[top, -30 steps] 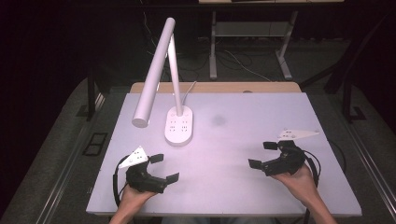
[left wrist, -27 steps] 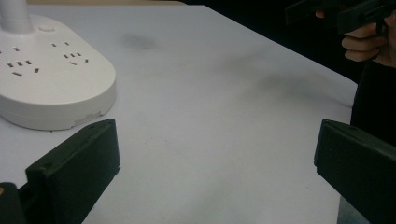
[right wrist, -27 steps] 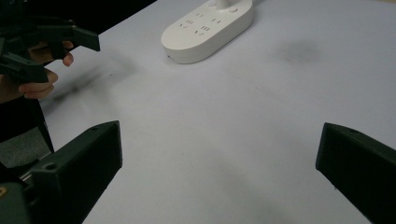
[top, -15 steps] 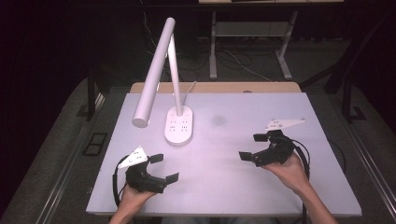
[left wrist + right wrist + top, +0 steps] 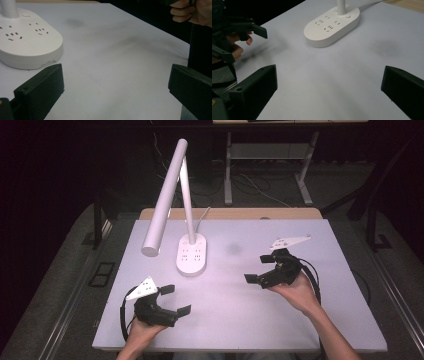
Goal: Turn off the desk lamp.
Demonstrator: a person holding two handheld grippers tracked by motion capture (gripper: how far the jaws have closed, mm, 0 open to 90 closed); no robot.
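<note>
While hovering with jaws spread and empty, right gripper (image 5: 265,268) lying nearer lamp base (image 5: 192,254), at ten o'clock; left gripper (image 5: 175,300) likewise gaping, base at one o'clock.

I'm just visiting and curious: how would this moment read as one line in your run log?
left gripper: open, holds nothing | right gripper: open, holds nothing, aimed at lamp base | desk lamp: upright on white table, untouched
</note>
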